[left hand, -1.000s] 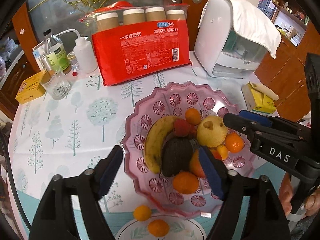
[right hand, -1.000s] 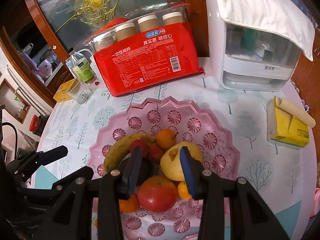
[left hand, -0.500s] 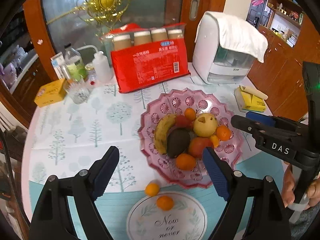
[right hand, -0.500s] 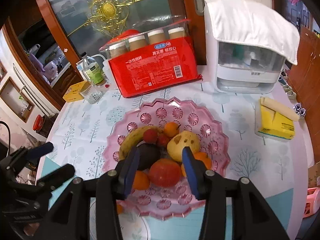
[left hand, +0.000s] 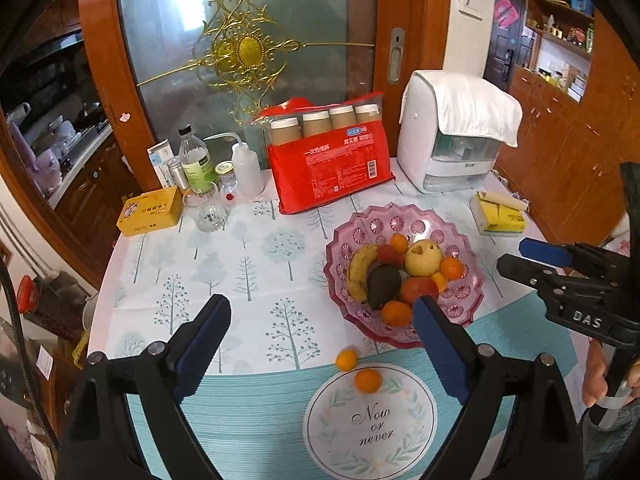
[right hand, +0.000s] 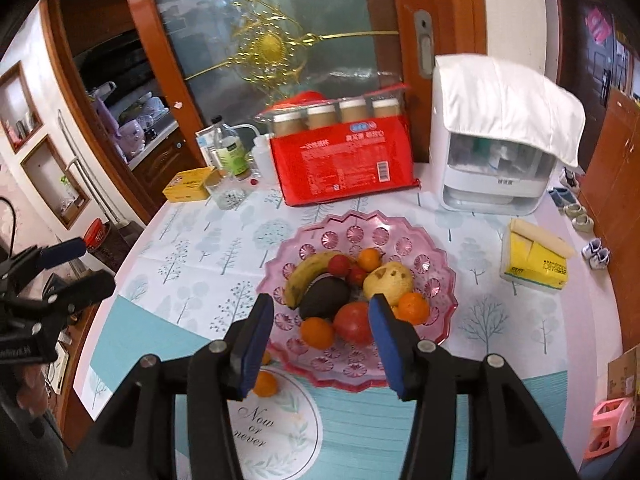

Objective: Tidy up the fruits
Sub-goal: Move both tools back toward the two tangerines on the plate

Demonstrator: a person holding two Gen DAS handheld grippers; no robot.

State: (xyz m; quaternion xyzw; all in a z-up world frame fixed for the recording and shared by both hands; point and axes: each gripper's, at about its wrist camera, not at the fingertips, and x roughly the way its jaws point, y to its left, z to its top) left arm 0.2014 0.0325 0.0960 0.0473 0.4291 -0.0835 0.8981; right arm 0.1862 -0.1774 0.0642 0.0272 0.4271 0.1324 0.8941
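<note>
both tongs released, fruit dish ahead

my left gripper hangs above the near table edge with its jaws spread wide and nothing between them. my right gripper is also released, its blue pads framing the near rim of the pink dish from above, touching no fruit.

from the left wrist view, the dish sits at about 1 o'clock, close to the round mat. in it lie a banana, a dark avocado, a red tomato, a yellow pear and several small oranges. two more oranges are outside it: one on the cloth just off the mat's 11 o'clock edge, one on the mat's rim.

at 10 o'clock the tablecloth lies bare up to a glass and a yellow box. at 12 o'clock a red pack of cups and a white appliance line the far edge. a tissue pack sits at 2 o'clock.
</note>
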